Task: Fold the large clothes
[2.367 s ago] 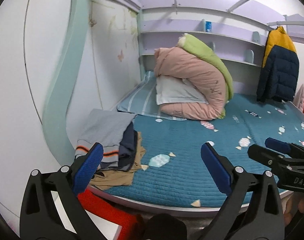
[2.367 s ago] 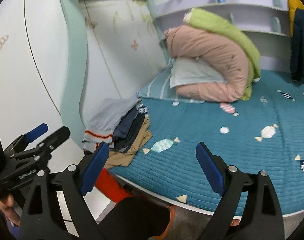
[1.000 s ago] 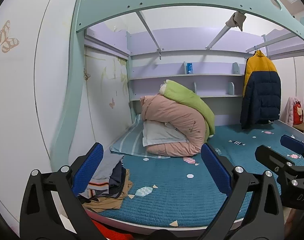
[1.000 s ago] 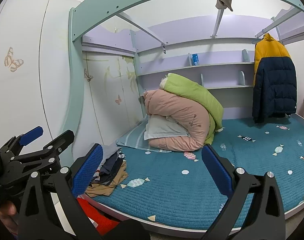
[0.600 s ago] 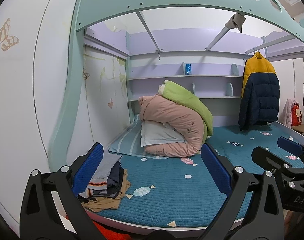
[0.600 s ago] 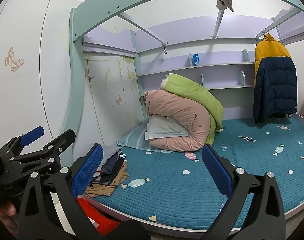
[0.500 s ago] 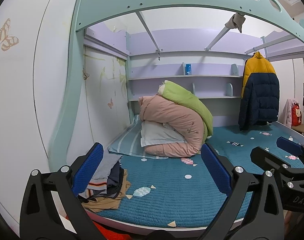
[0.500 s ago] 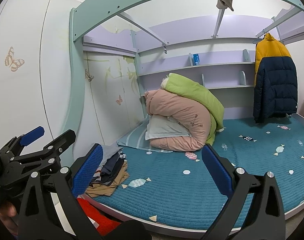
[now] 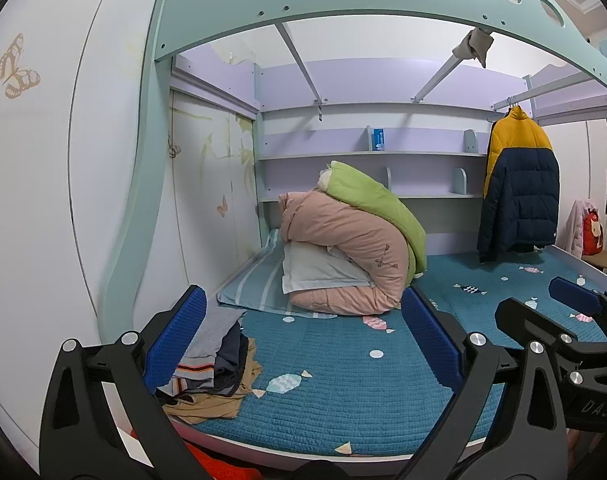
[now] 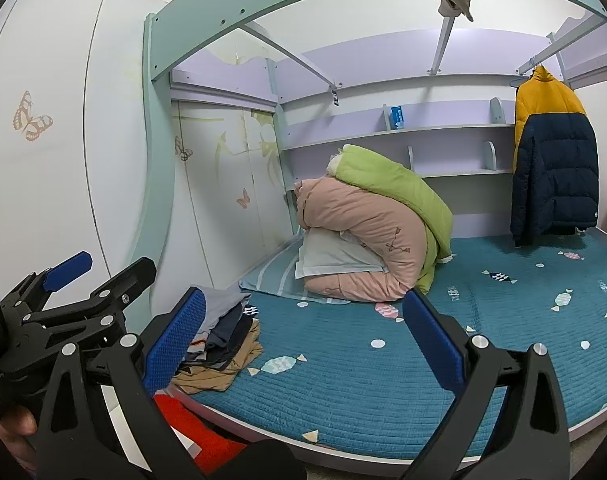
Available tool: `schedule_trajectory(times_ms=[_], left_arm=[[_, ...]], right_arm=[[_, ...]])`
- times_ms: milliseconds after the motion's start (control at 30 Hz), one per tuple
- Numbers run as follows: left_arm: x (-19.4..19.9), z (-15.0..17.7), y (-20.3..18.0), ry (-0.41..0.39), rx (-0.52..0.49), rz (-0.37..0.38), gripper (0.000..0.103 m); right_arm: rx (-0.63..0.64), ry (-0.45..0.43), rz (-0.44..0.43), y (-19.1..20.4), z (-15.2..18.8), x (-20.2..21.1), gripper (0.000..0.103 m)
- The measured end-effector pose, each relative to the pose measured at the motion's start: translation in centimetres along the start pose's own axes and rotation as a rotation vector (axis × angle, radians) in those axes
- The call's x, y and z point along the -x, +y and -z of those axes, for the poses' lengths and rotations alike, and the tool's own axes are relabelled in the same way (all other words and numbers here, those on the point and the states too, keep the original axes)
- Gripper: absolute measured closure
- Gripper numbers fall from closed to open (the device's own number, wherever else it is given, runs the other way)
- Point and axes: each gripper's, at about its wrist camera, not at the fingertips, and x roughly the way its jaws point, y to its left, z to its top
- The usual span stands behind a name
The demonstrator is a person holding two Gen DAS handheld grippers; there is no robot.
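Observation:
A pile of clothes (image 9: 213, 364) in grey, navy and tan lies at the near left corner of the teal bed (image 9: 363, 392); it also shows in the right wrist view (image 10: 223, 340). My left gripper (image 9: 303, 344) is open and empty, held in front of the bed's edge. My right gripper (image 10: 303, 344) is open and empty, level with it on the right. Each gripper shows at the side of the other's view. Neither touches any cloth.
Rolled pink and green quilts (image 9: 351, 240) on a pillow sit at the head of the bed. A yellow and navy jacket (image 9: 519, 192) hangs at the right. Shelves (image 9: 367, 154) line the back wall. A red item (image 10: 195, 436) lies below the bed edge.
Both views rose from looking down at the bed to level between 2.4 s and 1 s ago. Since then they have barely shifted. Both grippers stay open.

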Motion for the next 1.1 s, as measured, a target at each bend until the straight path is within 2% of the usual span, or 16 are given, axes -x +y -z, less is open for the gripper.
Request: schedule_trajectory(times_ms=[1100], left_arm=[[0.64,-0.46,-0.76,-0.005,0.011,-0.023,0.005]], right_arm=[[0.009,-0.002,0.0,-0.22,-0.19,0.04,0.008]])
